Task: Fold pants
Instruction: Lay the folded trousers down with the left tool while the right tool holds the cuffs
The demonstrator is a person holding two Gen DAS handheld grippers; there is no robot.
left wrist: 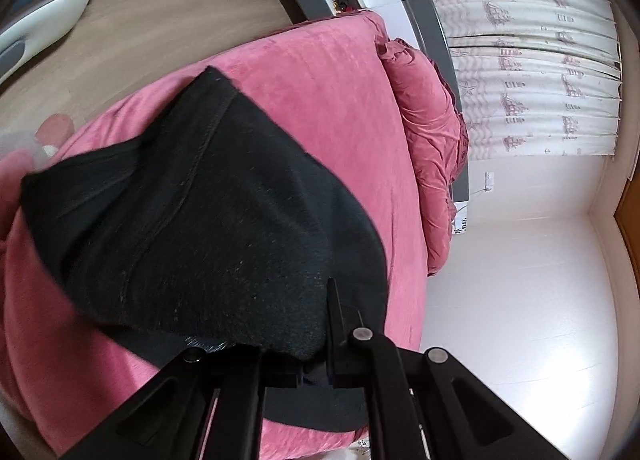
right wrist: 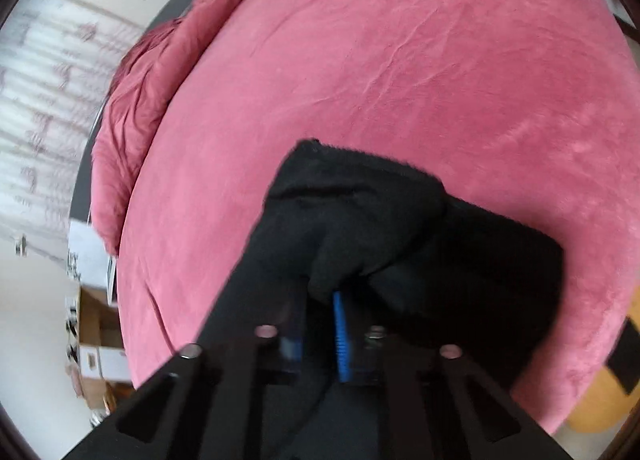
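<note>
Over pink velvet bed cover [right wrist: 400, 79], your left gripper [left wrist: 296, 356] and right gripper [right wrist: 320, 324] both pinch black fleece pants [left wrist: 208, 219]; uneven pull risks slipped, skewed fold.

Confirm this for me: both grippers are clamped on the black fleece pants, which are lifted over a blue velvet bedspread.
One detail is off: the velvet bedspread is pink, not blue, as both wrist views show. The rest stands: the left gripper and the right gripper are each shut on the black fleece pants, which are lifted over the bedspread.
</note>
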